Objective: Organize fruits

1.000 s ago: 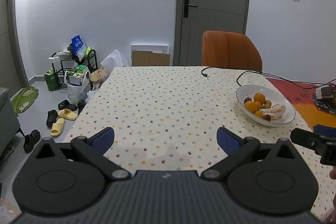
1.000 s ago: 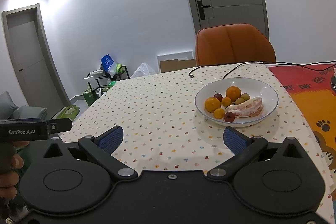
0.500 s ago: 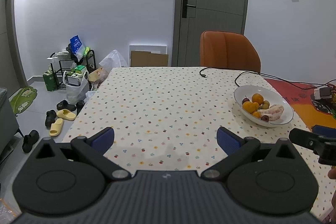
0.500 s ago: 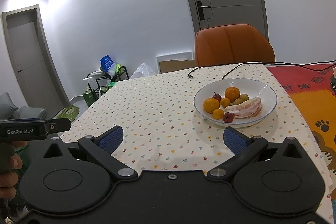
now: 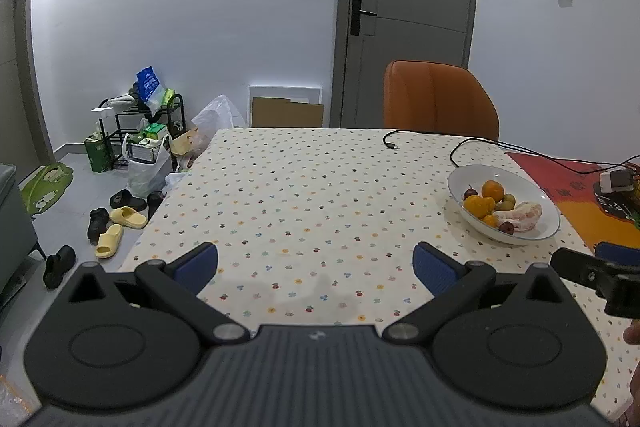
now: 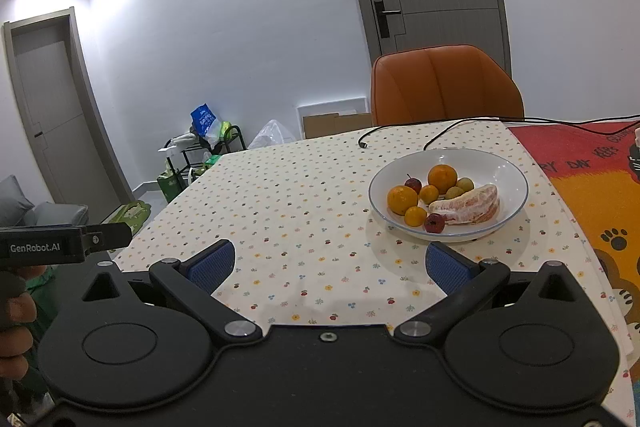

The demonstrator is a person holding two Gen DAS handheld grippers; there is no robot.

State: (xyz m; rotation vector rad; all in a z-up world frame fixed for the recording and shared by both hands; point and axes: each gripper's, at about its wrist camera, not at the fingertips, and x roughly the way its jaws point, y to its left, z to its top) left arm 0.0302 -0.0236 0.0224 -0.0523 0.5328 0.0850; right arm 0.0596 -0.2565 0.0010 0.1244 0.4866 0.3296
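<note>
An orange chair (image 5: 440,99) stands behind the dotted tablecloth (image 5: 300,195).

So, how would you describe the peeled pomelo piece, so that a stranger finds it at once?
Look at the white bowl on the dotted tablecloth, in front of the orange chair. The pomelo piece lies along the bowl's right side. It alone is long, pale pink and peeled; the other fruits are small, round and whole.

Home dining room: tablecloth-covered table (image 5: 304,195), orange chair (image 5: 440,103), slippers (image 5: 120,227) by shoe rack (image 5: 132,123).

Fruits (image 6: 436,197) in bowl (image 6: 508,163) on table (image 6: 300,211); chair (image 6: 444,87) behind.
</note>
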